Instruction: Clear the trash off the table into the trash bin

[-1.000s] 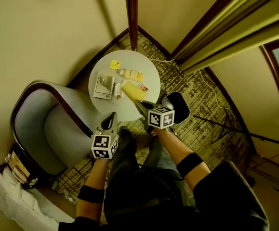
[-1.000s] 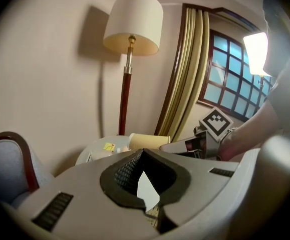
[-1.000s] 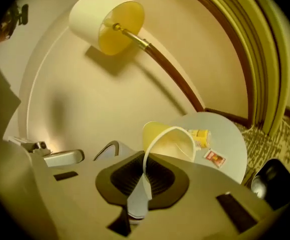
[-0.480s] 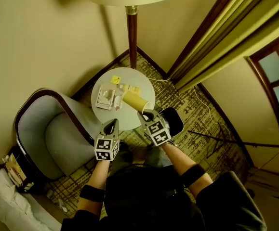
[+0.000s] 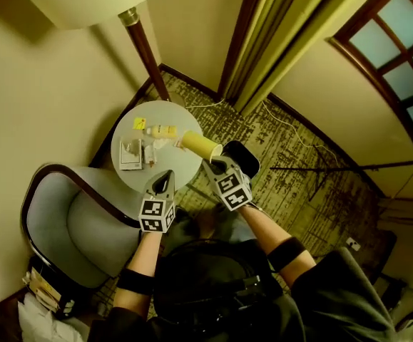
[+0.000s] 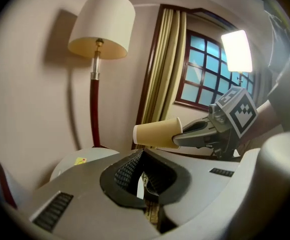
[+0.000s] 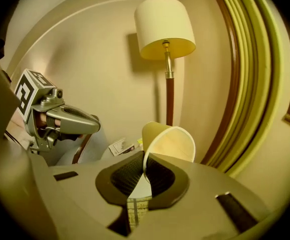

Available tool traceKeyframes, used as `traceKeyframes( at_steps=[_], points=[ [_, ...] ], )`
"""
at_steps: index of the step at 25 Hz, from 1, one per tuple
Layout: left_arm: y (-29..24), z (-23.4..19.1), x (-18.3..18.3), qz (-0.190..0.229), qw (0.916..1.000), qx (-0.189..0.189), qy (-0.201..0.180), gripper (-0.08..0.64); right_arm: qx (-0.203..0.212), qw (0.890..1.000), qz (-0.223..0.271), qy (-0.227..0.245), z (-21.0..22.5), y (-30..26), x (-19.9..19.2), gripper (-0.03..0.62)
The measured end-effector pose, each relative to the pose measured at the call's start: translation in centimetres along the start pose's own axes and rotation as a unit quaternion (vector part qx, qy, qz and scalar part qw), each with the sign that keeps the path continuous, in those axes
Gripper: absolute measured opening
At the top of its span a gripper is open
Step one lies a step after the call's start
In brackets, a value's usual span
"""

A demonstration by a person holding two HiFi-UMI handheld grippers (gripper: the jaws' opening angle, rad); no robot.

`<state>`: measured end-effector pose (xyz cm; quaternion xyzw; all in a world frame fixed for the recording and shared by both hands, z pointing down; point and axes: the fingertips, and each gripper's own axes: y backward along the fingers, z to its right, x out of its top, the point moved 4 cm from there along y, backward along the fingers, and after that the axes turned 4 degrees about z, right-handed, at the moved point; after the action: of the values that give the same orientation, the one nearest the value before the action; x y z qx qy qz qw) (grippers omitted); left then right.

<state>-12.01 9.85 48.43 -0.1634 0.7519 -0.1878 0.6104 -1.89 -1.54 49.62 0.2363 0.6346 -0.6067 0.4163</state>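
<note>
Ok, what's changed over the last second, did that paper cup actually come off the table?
Yes. The right gripper, clamped on the rim of the paper cup, has raised it off the table and toward the trash bin. The left gripper stayed shut and empty; the remaining litter hasn't moved.

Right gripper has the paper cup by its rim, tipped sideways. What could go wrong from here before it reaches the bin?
1. The right gripper holds the paper cup only by a thin stretch of rim, the cup sticking out sideways; it could pivot, buckle or slip free.
2. The trash bin is a small target on the floor beside the table; an off-centre release could miss it.
</note>
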Motion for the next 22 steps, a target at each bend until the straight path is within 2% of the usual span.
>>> traceKeyframes(
  at_steps=[4, 7, 11, 17, 22],
  points=[
    [-4.5, 4.4, 0.4, -0.022, 0.9956, -0.084, -0.035, 0.0, -0.075, 0.996, -0.015, -0.045, 4.0, 4.0, -4.1, 0.029],
    [-7.7, 8.4, 0.9, -0.039, 0.9871, -0.141, -0.065, 0.0, -0.126, 0.989, -0.028, -0.075, 6.8, 7.2, -7.4, 0.029],
    [-11.1, 13.5, 0.7, -0.066, 0.9738, -0.2, -0.086, 0.0, -0.164, 0.979, -0.049, -0.111, 9.5, 10.1, -12.0, 0.029],
    [-16.2, 17.2, -3.2, -0.105, 0.9624, -0.23, -0.1, 0.0, -0.176, 0.97, -0.089, -0.144, 12.3, 9.4, -19.1, 0.029],
    [-21.2, 17.3, -9.6, -0.14, 0.9588, -0.223, -0.107, 0.0, -0.171, 0.963, -0.118, -0.173, 14.9, 5.4, -26.1, 0.029]
  ],
)
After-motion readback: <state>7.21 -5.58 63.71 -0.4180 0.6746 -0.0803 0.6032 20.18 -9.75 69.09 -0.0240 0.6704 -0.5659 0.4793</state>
